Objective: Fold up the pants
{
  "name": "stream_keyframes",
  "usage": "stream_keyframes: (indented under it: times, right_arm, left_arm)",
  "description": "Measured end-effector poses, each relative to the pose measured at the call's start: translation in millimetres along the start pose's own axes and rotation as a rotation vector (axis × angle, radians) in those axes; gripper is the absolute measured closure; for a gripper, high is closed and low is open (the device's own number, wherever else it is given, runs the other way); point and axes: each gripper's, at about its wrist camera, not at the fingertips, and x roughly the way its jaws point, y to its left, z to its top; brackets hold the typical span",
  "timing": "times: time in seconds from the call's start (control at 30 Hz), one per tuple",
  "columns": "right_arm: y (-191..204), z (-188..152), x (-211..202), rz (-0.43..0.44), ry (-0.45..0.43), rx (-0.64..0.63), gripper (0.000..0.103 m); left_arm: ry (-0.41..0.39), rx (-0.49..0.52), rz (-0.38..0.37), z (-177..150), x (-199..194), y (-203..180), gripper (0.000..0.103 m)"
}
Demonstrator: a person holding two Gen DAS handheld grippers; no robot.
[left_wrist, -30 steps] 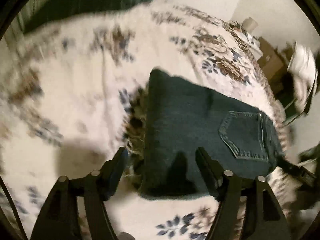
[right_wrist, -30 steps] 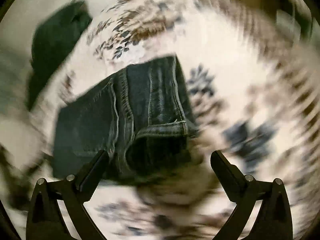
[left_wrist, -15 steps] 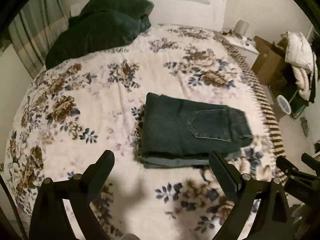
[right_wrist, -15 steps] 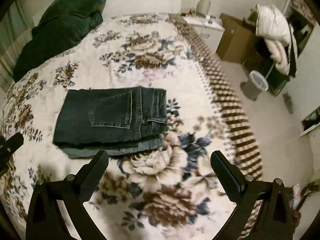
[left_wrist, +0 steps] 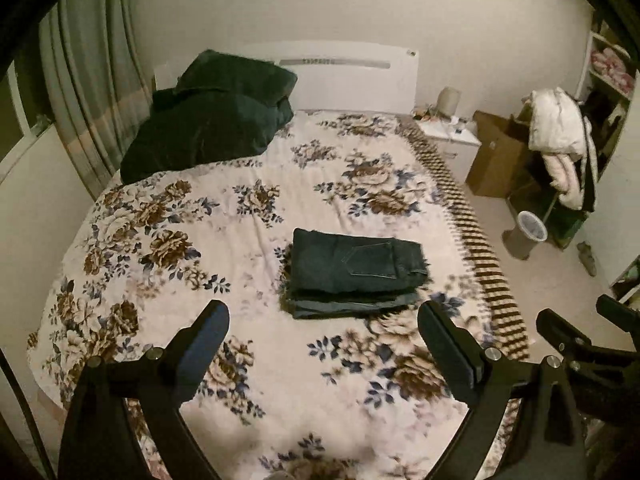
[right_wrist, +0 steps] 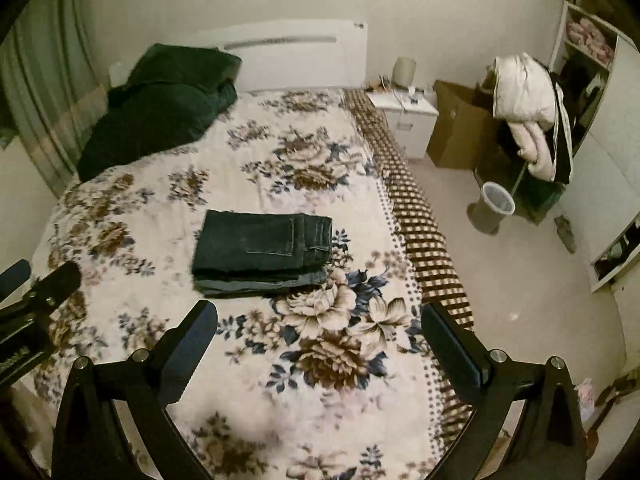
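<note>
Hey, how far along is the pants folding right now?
Looks done: the pants lie in a compact folded stack on the floral bedspread, back pocket up. In hand: nothing; the left gripper and right gripper are both open and empty, well clear of the stack. Left: nothing visible, perhaps squaring the lower layers.

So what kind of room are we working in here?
A bedroom, it seems. The folded pants lie on a bed with a floral cover and a white headboard, dark pillows at its head, and a white nightstand beside it.
</note>
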Motion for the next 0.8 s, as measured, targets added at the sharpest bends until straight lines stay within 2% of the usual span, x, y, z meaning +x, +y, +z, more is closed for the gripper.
stream_keyframes:
  times: [0.2,0.4,0.63,0.8]
  right_arm:
    - [-8.6,-14.8,-113.0,-0.002,-0.100,-0.011,0.000]
    - [-17.9,-27.8,-207.3,0.014,-0.186,0.004,0.000]
    - [-16.6,-48.0,-277.1,0.013,-0.244,-0.019,0.000]
    - [-16.3,-59.0,-296.7,0.041,-0.235,-0.034,0.000]
  left_arm:
    - [-0.078,0.005,-0.015,-6.0,-92.2,-4.8,0.007]
    - [-0.117,0.014,-0.007,-16.4,-148.7,-8.2,0.007]
    - [-0.160,-0.001,0.013,-30.2,-190.6,-5.6,0.007]
    - [-0.179,-0.013,0.026,-35.9,-204.5,-4.9,0.007]
